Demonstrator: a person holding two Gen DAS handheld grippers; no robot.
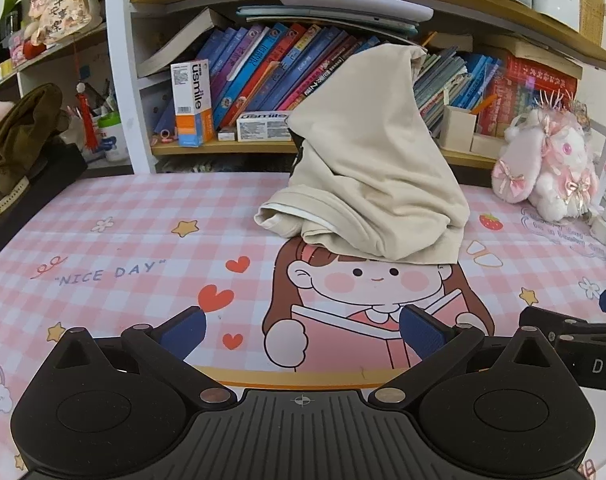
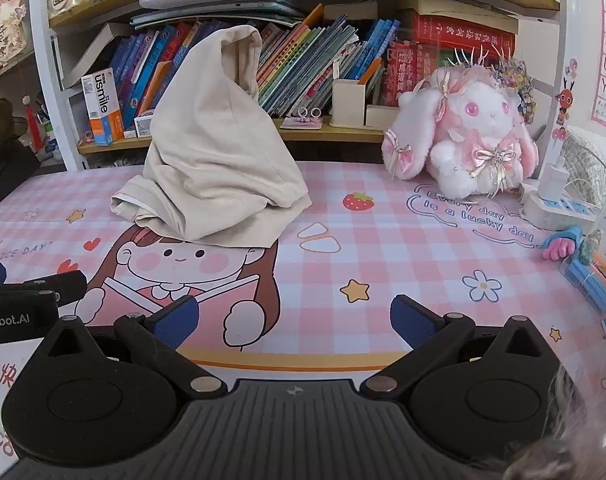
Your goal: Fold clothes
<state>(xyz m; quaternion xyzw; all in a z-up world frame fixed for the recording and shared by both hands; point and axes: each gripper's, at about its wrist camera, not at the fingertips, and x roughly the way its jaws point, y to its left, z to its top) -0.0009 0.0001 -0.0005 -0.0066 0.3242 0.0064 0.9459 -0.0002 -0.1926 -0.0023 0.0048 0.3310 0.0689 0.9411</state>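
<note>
1. While both tongs stood wide apart and empty, the left tongs and the right tongs hung low over the near edge of the table, which wore a pink checked cartoon mat.
2. The crumpled beige cotton garment sat well ahead of them, at about twelve o'clock from the left tongs and eleven o'clock from the right. It rose in a slumped peak whose tip seemed to lean on the row of books on the wooden shelf, while its hem spread on the mat.
3. It was bunched, not flat and not folded, so the step in hand was judged to be the approach to the cloth. Whether it awaited spreading or had been dropped between folds, these views could not settle.
4. Any next move would call for both tongs to reach forward, each closing on a separate edge near the hem, then drawing the cloth clear of the books.
5. Counted: one beige garment; two tongs; one pink-and-white plush rabbit at one o'clock; one dark olive cloth bundle at ten o'clock, off the mat.
</note>
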